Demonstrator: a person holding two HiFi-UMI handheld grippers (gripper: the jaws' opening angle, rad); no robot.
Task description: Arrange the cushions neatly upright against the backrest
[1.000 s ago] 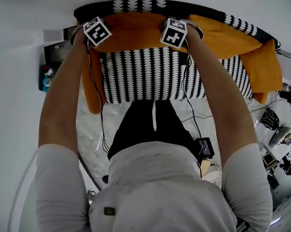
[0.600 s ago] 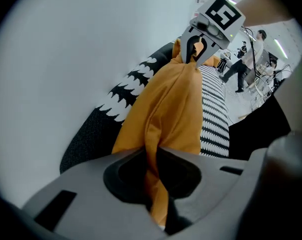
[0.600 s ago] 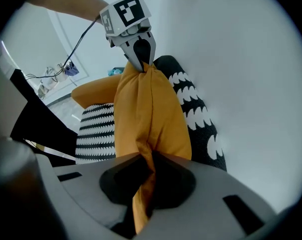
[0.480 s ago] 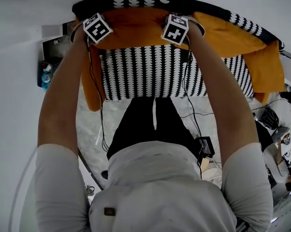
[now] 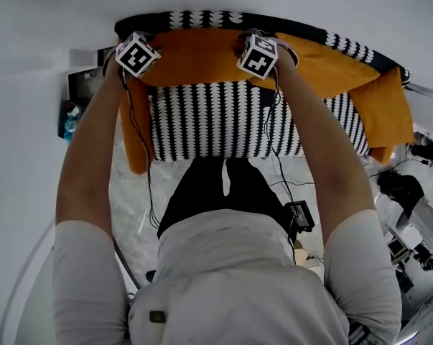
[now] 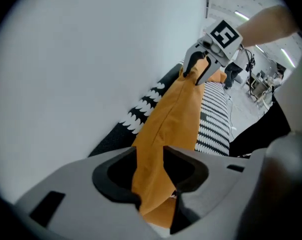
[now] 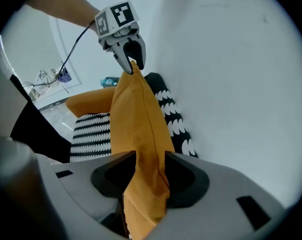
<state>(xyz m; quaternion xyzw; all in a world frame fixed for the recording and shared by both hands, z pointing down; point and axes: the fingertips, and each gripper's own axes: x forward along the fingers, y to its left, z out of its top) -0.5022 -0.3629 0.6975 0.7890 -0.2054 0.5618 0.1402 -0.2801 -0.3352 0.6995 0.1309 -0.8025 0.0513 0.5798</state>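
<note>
An orange cushion [image 5: 198,52] stands upright against the sofa's black-and-white backrest [image 5: 202,19]. Both grippers are at its top edge, left gripper [image 6: 152,184] at its left end and right gripper [image 7: 143,184] at its right end. The jaws of both have just been opening. They now stand apart, and the cushion's seam [image 6: 156,149] still runs loosely between them with gaps on either side. Each gripper shows in the other's view, the right gripper [image 6: 198,71] and the left gripper [image 7: 130,59]. A second orange cushion [image 5: 331,56] leans on the backrest further right.
The striped seat [image 5: 223,117] lies below the cushions. Orange side bolsters flank it, one on the left [image 5: 133,135] and one on the right [image 5: 388,113]. A white wall rises right behind the backrest. Cables [image 5: 277,157] trail from the grippers. Clutter [image 5: 410,192] sits on the floor at right.
Both hands have lifted a little at the cushion's top edge. The cushion stays upright against the backrest.
</note>
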